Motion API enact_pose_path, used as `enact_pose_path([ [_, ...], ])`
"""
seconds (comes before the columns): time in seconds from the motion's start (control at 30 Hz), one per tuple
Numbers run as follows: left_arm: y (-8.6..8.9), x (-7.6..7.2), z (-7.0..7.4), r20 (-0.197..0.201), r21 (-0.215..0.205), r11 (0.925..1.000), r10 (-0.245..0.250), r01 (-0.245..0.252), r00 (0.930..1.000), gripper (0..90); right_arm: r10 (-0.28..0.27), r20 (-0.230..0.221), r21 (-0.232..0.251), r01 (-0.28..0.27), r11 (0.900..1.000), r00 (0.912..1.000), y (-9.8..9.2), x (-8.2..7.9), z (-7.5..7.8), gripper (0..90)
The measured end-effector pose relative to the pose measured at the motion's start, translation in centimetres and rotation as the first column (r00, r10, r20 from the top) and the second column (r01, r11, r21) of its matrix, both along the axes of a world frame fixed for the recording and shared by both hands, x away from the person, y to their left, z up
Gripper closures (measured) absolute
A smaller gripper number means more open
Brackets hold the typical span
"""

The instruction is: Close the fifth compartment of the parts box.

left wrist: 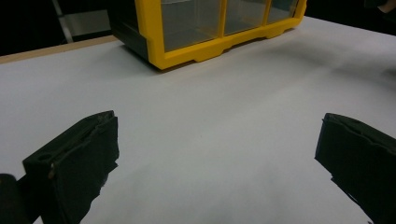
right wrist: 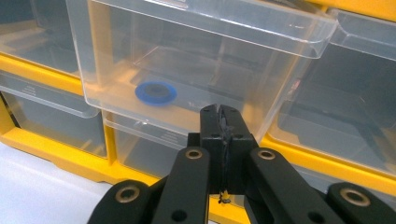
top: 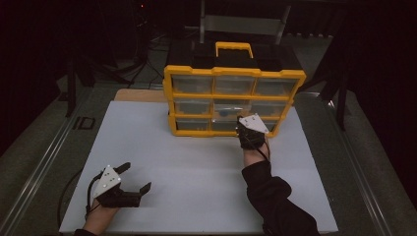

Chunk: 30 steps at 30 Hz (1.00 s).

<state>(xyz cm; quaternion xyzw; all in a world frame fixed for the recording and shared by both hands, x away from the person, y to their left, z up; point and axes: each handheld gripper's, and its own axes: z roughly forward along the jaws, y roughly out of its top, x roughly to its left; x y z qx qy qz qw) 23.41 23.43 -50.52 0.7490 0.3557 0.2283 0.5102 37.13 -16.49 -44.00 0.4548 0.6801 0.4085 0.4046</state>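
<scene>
Yellow-framed parts cabinet (top: pixel 234 101) stands at upper centre of the high view on a white tabletop (top: pixel 196 167), w/ the right gripper (top: pixel 244 132) pressed up to its middle column. In the right gripper view its jaws are together, nothing between them, tips at the front wall of a clear drawer (right wrist: pixel 196 65) that juts out of the frame, part-open. A blue ring (right wrist: pixel 156 93) lies flat on that drawer's floor, left of centre in the frame. Left gripper (top: pixel 134 178) rests lower left in the high view, jaws wide apart over bare table, well apart from the cabinet.

Risks, as judged: closed tips meeting smooth slanted plastic could skid off to one side or ride under the drawer lip, esp. if the push is off-centre; drawer may then cock in its slot and jam. A hard shove could slide the whole cabinet back, since the left gripper isn't bracing it. A jolt may send the ring skating to the drawer's rear.

Count: 1 cabinet, 9 drawers in a 3-by-3 grid, 1 carry handle (top: pixel 234 48) on top, 1 ring, 2 grippers.
</scene>
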Motion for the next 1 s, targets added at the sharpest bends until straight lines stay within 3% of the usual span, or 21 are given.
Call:
enact_pose_path([
  [1.0,0.1,0.0,0.0,0.0,-0.002,1.0,-0.002,0.002,1.0,0.0,-0.025,-0.014,-0.019,0.024,1.0,0.9996,0.0,2.0,-0.2,89.2],
])
